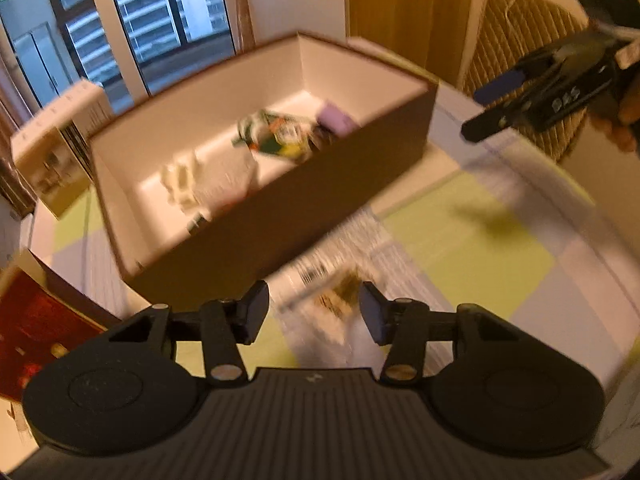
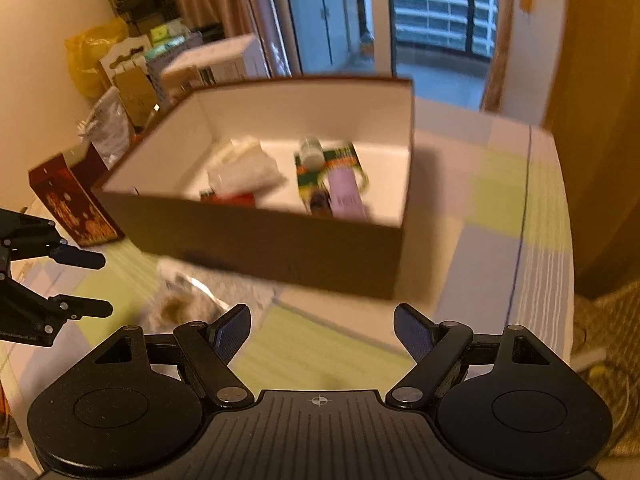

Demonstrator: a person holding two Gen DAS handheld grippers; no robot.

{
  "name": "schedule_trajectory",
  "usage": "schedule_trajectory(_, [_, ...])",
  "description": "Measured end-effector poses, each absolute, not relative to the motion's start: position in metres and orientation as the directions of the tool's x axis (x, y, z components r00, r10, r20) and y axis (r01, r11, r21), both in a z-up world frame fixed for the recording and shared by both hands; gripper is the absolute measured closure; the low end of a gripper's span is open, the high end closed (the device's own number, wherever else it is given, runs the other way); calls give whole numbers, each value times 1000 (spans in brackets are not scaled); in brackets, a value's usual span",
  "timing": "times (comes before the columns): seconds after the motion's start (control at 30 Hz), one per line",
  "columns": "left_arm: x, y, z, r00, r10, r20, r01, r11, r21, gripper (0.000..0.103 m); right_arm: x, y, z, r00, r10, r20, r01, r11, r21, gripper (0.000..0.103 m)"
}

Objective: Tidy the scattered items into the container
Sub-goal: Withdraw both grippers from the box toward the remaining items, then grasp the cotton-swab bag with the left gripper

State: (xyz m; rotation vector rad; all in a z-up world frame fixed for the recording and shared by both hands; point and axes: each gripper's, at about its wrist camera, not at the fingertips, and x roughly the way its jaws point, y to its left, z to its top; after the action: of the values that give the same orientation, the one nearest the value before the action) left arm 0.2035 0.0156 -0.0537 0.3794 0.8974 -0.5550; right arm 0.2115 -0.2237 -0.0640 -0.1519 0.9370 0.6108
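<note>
A brown box with a white inside (image 1: 280, 208) (image 2: 280, 240) stands on the table. In it lie a purple tube (image 2: 346, 192), a green printed packet (image 1: 276, 136) (image 2: 320, 164), a white bag (image 2: 248, 168) and a red item (image 2: 232, 199). A clear packet with brown contents (image 1: 336, 292) (image 2: 180, 304) lies on the cloth in front of the box. My left gripper (image 1: 314, 310) is open just above this packet. My right gripper (image 2: 322, 332) is open and empty, hovering before the box. Both views are blurred.
The table has a green, lilac and white checked cloth (image 2: 500, 192). A red box (image 2: 72, 204) (image 1: 36, 328) stands left of the brown box, with cartons and bags (image 2: 132, 80) behind. A wicker chair (image 1: 528, 52) is at the right.
</note>
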Motion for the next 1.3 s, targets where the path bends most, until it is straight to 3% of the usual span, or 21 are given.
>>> schedule_trajectory(0.27, [194,1,-96,432,-300,-851,677,731,86,57,209,-250,-102,387,367,-846,-461,872,167,19])
schedule_trajectory(0.6, [217,-28,-116,468,-305,-829,722,674,159,57,212,-249,-113,367,371,-853,-454,872,184,19])
schedule_trajectory(0.87, [215,-28,-129,463,-248,-851,710,679,188,85,208,-226,-118,352,437,-828,-549,813,196,19])
schedule_trajectory(1.13, [200,40,-127,458,-121,-880,548,819,172,86,191,-174,-128,315,558,-767,-740,651,170,19])
schedule_trajectory(1.17, [199,51,-128,451,-101,-887,516,840,166,88,189,-167,-130,310,574,-758,-764,625,161,22])
schedule_trajectory(1.2, [198,62,-129,440,-81,-894,480,863,158,89,187,-159,-131,302,584,-753,-785,600,151,34])
schedule_trajectory(1.23, [198,72,-129,431,-67,-900,447,882,149,90,185,-151,-133,296,591,-751,-805,577,137,39])
schedule_trajectory(1.3, [194,90,-131,423,-54,-904,390,912,128,90,184,-134,-139,307,594,-743,-836,542,89,40])
